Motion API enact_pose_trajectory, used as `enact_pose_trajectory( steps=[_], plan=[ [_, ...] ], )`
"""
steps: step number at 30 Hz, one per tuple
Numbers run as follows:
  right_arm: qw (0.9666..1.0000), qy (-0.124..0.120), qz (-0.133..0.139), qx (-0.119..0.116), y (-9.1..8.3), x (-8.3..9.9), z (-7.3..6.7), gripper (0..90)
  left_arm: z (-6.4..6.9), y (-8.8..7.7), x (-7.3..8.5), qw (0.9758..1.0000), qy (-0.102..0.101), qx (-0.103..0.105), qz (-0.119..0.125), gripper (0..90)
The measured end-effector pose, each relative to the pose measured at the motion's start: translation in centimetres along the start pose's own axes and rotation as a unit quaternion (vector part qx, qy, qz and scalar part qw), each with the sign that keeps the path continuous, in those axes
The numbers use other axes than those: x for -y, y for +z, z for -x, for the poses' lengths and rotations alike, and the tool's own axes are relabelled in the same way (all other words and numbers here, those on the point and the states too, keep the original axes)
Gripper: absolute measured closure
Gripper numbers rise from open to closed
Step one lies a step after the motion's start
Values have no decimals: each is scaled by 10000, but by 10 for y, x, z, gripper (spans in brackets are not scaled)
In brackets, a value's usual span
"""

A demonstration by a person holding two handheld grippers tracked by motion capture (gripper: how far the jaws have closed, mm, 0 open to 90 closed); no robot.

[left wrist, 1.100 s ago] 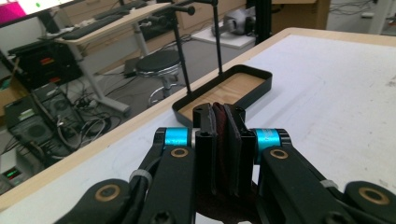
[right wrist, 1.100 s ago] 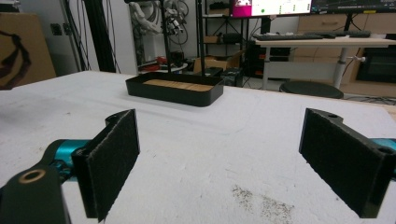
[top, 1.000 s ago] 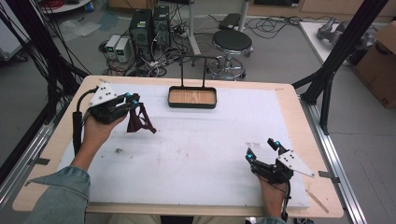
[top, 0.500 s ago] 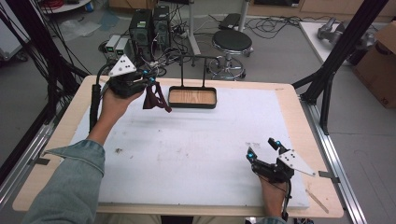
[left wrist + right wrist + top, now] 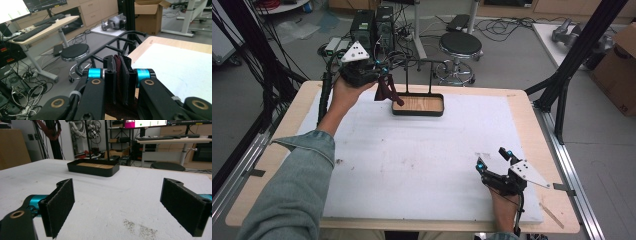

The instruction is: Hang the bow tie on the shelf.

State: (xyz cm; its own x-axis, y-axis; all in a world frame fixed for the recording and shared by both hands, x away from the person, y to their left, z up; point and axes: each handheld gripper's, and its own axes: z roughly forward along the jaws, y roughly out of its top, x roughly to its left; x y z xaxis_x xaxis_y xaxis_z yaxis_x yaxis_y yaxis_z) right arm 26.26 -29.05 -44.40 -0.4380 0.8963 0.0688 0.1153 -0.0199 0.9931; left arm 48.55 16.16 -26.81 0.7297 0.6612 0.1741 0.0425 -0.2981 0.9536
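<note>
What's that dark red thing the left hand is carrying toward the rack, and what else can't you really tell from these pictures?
- Dark red item: too small in the high view; in the left gripper view the left gripper covers all but a strip, so what it is stays unclear.
- Rack: its top bar is lost against floor clutter in the high view; the upper edge cuts its posts in the right gripper view.
- Right hand: mostly under the right gripper.

A wooden table [image 5: 532, 107] fills the middle of the high view, nearly covered by a white sheet [image 5: 422, 160] with dark specks at lower left and centre right. A black tray with a wooden floor [image 5: 418, 105] stands on the sheet at upper centre, with a thin black stand rising from it.
</note>
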Motion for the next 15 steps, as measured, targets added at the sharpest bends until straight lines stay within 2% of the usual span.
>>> enact_pose_trajectory(
  steps=[11, 15],
  plan=[
    [10000, 18, -41, -28, 1, 0, 0, 113, -8, 24, -8, 10000, 20, 15, 5, 831],
    [10000, 15, -45, -30, 1, 0, 1, 113, -10, 32, -10, 10000, 81, -40, -34, 830]
  ],
)
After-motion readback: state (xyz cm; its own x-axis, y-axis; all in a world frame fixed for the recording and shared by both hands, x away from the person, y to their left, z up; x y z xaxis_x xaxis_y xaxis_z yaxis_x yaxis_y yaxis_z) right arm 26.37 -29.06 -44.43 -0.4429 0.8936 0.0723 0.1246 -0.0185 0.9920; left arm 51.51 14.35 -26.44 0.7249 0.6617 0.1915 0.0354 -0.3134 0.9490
